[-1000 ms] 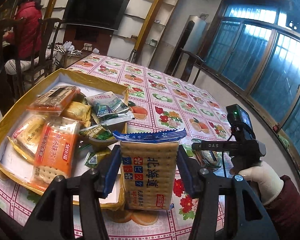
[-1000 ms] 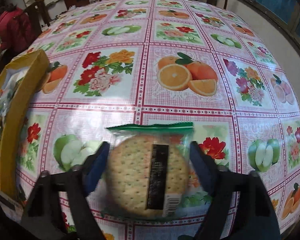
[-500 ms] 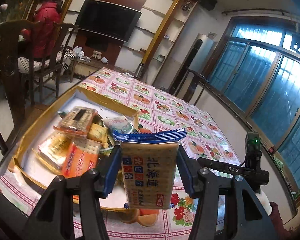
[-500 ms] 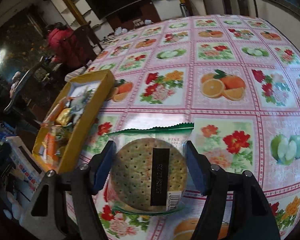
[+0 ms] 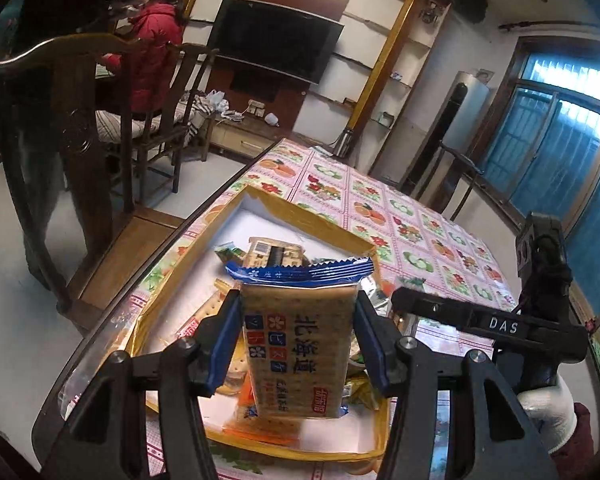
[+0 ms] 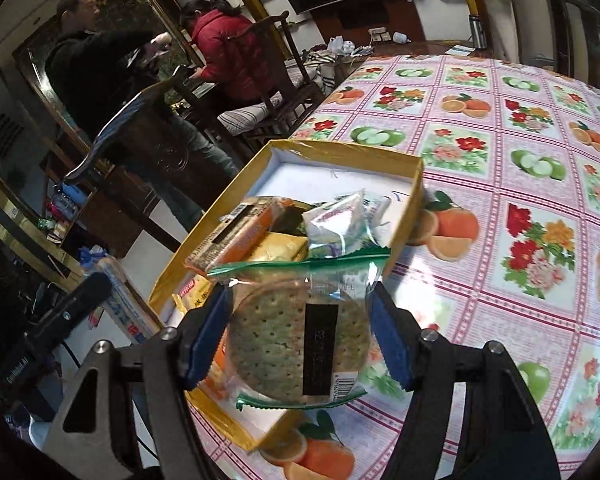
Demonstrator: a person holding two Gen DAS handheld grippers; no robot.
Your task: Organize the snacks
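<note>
Two packets are being carried toward the yellow box (image 6: pixel 404 208), which stands near the table's edge on the fruit-print tablecloth (image 6: pixel 540 184) and already contains several wrapped snacks (image 6: pixel 332 220).

**Step in hand: placing both packets in the box.**

- Each packet should be brought fully inside the box walls before the grip is relaxed. In the right wrist view, the round packet appears to hang over the near corner of the box; it should be carried further in over the box.
- The bare white floor at the far end of the box is judged the best landing place, since the near end is piled with packets that could tip a new one out.
- The packets should be lowered close to the contents and set down, not dropped; the biscuits inside are likely brittle.
- The two claws should be kept apart, and one packet set down at a time is advised.

**Position of the items relative to the claws.**

- The left claw (image 5: pixel 296 340) is closed partway on a rectangular cracker packet (image 5: pixel 300 344) with a blue crimped top. The packet is held upright, its sides pressed by both blue pads (image 5: pixel 226 340), above the near end of the box.
- The right claw (image 6: pixel 300 340) is set wider and is closed on a round biscuit packet (image 6: pixel 296 340) with green crimped edges, gripped across its width.
</note>
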